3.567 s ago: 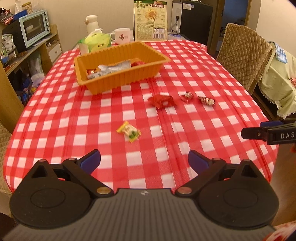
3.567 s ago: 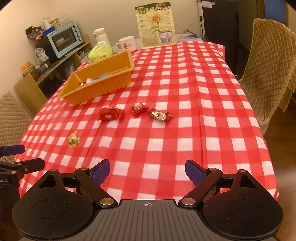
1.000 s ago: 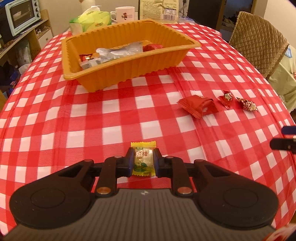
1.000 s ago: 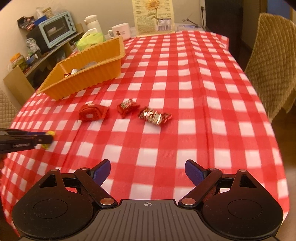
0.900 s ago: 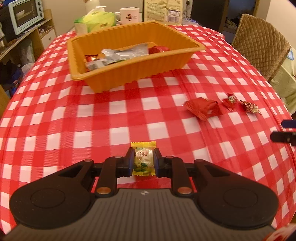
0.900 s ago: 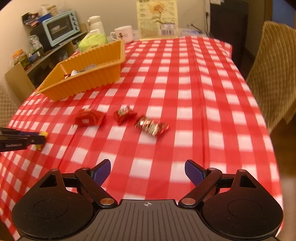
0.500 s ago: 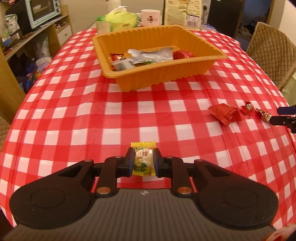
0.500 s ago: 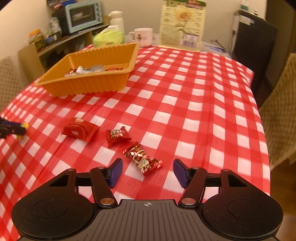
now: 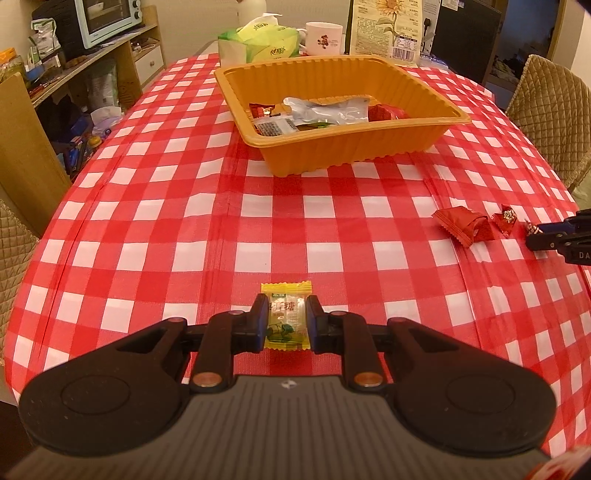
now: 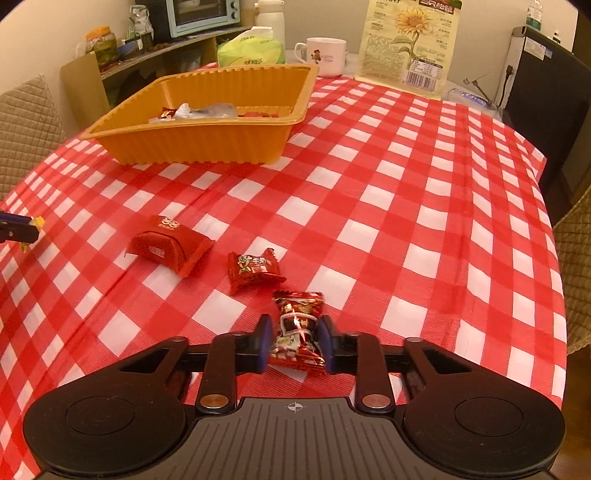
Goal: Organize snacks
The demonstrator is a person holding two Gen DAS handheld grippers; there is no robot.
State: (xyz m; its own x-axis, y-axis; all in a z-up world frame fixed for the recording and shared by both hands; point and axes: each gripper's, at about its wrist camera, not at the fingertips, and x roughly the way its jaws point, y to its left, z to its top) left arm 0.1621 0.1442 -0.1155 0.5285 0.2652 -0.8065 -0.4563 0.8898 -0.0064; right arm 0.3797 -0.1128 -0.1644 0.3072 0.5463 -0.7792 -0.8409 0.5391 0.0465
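Observation:
My left gripper (image 9: 287,321) is shut on a yellow-green candy (image 9: 286,317), held above the red checked tablecloth. An orange tray (image 9: 369,151) with several snacks in it stands ahead. My right gripper (image 10: 293,341) is closed around a dark red twist candy (image 10: 297,325) lying on the cloth. A small red candy (image 10: 255,271) and a larger red packet (image 10: 168,245) lie just ahead-left of it. The orange tray also shows in the right wrist view (image 10: 207,142). The right gripper shows at the right edge of the left wrist view (image 9: 557,240).
A green tissue pack (image 9: 258,44), a white mug (image 9: 325,37) and a sunflower-seed bag (image 10: 410,48) stand behind the tray. Shelves with a toaster oven (image 9: 107,18) are at the left. Quilted chairs (image 9: 554,118) stand at the right.
My right gripper has moved down to the twist candy and its fingers have closed in around it. My left gripper has carried the yellow candy up and to the left.

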